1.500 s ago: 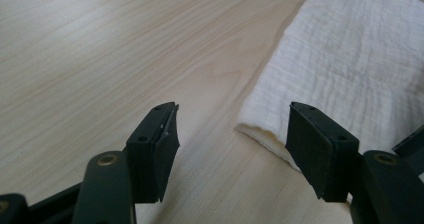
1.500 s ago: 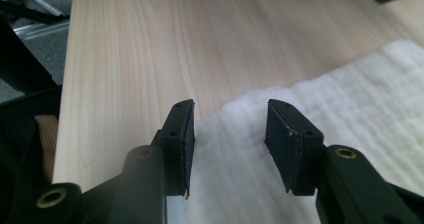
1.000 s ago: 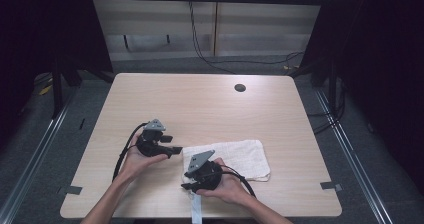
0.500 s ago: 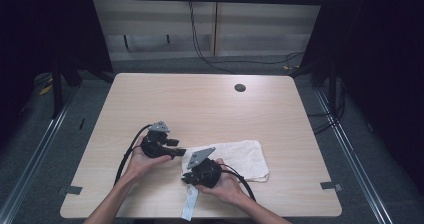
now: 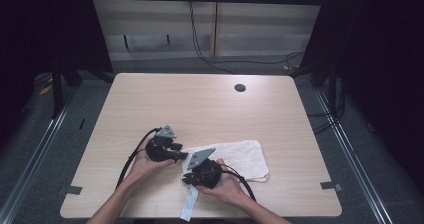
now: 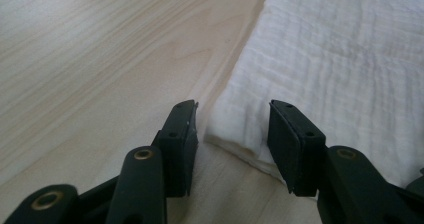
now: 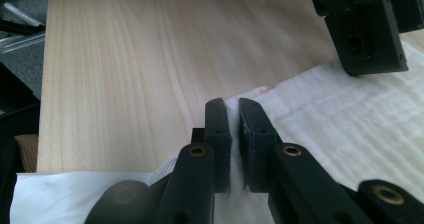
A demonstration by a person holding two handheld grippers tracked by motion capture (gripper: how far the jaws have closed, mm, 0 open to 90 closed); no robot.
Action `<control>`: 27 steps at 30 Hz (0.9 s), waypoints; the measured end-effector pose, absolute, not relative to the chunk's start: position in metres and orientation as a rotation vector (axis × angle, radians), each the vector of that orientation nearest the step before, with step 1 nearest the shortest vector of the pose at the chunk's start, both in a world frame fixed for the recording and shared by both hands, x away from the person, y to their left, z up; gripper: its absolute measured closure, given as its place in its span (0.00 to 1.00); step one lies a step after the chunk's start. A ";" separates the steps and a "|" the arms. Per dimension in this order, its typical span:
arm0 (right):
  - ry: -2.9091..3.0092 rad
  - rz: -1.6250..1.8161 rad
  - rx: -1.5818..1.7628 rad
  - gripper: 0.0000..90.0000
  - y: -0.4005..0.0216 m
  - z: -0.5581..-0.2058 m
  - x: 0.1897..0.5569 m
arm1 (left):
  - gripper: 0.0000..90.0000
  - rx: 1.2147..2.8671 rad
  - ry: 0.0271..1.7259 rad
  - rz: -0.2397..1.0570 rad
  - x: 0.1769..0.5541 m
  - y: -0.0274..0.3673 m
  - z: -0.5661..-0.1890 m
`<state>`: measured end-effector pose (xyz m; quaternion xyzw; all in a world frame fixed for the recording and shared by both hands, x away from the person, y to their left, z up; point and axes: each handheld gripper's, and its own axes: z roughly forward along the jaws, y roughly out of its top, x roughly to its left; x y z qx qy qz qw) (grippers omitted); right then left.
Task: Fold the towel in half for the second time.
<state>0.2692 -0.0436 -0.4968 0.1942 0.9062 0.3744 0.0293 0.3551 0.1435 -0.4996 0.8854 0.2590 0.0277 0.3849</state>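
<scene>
White folded cloth (image 5: pixel 235 156) judged light, soft, floppy: right gripper (image 7: pixel 234 115) pinches its near edge; left gripper (image 6: pixel 232 134), jaws half-spread and just closing, straddles a corner.

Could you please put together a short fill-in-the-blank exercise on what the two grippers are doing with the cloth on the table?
1. The folded towel on the wooden table is ____ in colour.
2. The right gripper has its jaws ____ on an edge of the towel.
3. The left gripper has a ____ of the towel between its jaws, which have just been closing and are not yet pressing it.
4. The small round hole lies near the table's ____ edge in the high view.

Missing words: white; shut; corner; far
</scene>
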 end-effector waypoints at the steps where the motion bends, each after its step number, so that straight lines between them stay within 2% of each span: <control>1: 2.796 1.155 0.607 0.93 -0.044 -0.497 0.269 | 0.65 2.259 0.655 0.068 0.355 0.143 -0.499; 3: 2.801 1.162 0.610 0.93 -0.045 -0.497 0.269 | 0.72 2.256 0.633 0.055 0.355 0.142 -0.500; 5: 2.804 1.171 0.622 0.93 -0.046 -0.497 0.270 | 0.84 2.260 0.638 0.035 0.355 0.141 -0.500; 7: 2.800 1.181 0.629 0.93 -0.046 -0.496 0.270 | 0.90 2.257 0.637 0.032 0.355 0.139 -0.500; 27: 2.766 1.313 0.663 0.94 -0.048 -0.478 0.272 | 0.93 2.142 0.661 -0.013 0.356 0.160 -0.483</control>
